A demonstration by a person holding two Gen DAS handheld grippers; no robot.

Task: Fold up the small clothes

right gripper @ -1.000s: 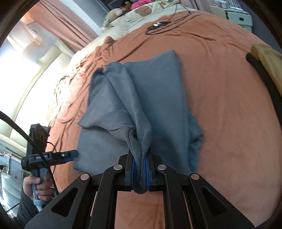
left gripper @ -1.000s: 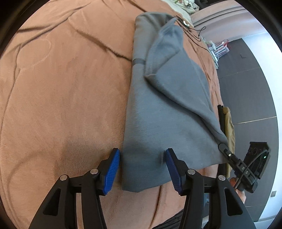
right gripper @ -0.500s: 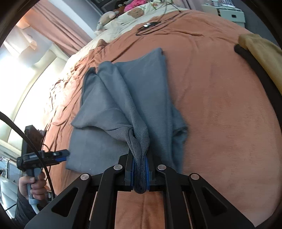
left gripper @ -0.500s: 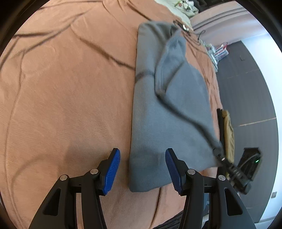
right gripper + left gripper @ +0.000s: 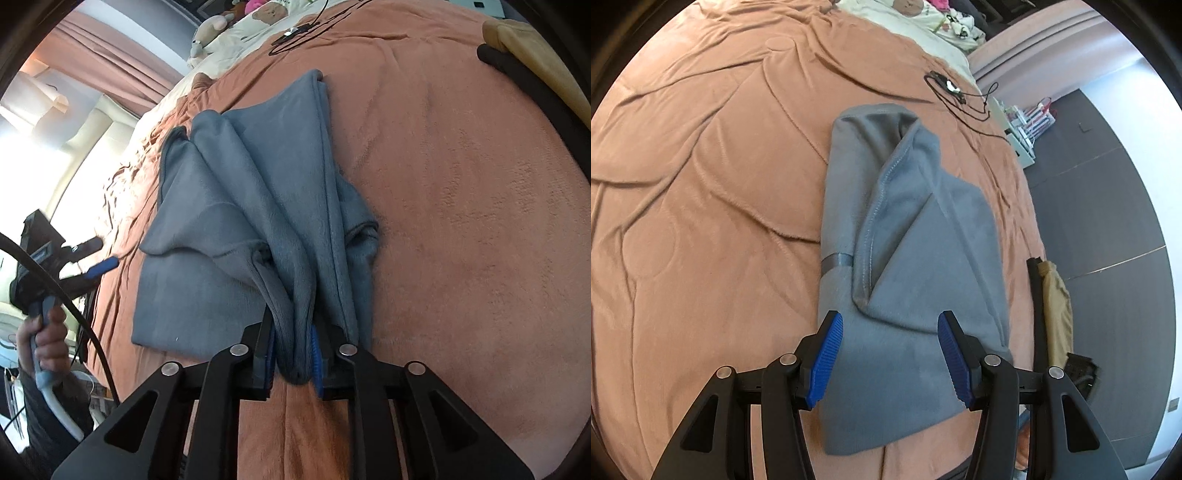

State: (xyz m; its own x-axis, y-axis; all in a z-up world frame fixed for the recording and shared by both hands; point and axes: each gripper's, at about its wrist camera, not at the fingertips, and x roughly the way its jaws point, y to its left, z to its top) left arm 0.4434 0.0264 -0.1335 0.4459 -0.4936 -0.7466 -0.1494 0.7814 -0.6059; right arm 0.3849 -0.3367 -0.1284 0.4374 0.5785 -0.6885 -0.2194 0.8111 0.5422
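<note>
A grey fleece garment [image 5: 905, 251] lies lengthwise on the orange-brown bedspread [image 5: 701, 221], partly folded over itself. My left gripper [image 5: 890, 354] is open and empty, its blue pads either side of the garment's near end, just above it. My right gripper [image 5: 293, 354] is shut on a bunched cuff-like part of the garment [image 5: 258, 206] and lifts it a little off the bed. The left gripper also shows at the left edge of the right wrist view [image 5: 92, 258], held in a hand.
A black cable with a small device [image 5: 955, 88] lies on the bed beyond the garment. A tan and black item [image 5: 1052, 306] lies at the bed's right edge, also in the right wrist view [image 5: 532, 55]. Pillows and soft toys [image 5: 236, 22] sit at the head.
My left gripper has moved forward over the garment's near end. My right gripper has pulled its held part closer, and its jaws look slightly wider around the cloth.
</note>
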